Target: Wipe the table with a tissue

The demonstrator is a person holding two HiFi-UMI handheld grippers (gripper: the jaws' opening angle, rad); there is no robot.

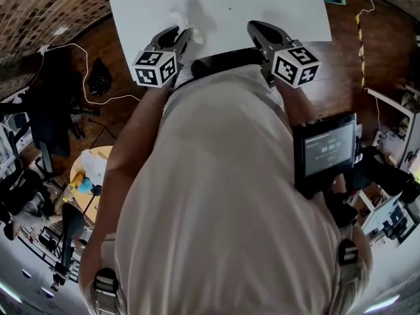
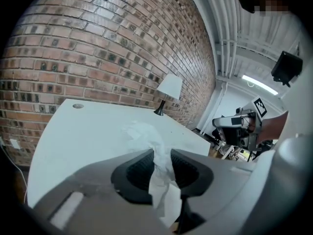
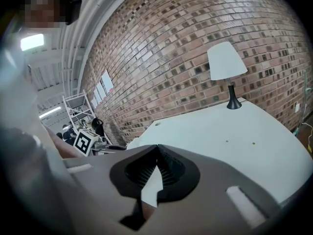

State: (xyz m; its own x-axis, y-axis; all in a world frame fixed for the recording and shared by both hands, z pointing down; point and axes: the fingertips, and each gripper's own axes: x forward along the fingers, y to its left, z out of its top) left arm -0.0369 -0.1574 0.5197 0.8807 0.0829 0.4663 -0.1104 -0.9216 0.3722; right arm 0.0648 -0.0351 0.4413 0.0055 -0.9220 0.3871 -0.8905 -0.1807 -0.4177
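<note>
Presently, tissue (image 2: pixel 145 133): one white, crumpled sheet, thin and ragged at its free end, hanging just over the counter's (image 1: pixel 275 5) near edge, left of its middle. It is probably handling as very light, soft and easily torn, so a pinch across the bunched middle is suiting it best. The left gripper (image 1: pixel 182 34) is pinching it, jaws nearly together with the sheet running between them, while the right gripper (image 1: pixel 254 26) is hovering empty by the same edge, jaws closed tip to tip.

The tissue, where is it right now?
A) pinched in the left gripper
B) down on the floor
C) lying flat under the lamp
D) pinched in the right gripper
A: the crumpled white tissue sits squeezed between the left gripper's jaws, above the table.
</note>
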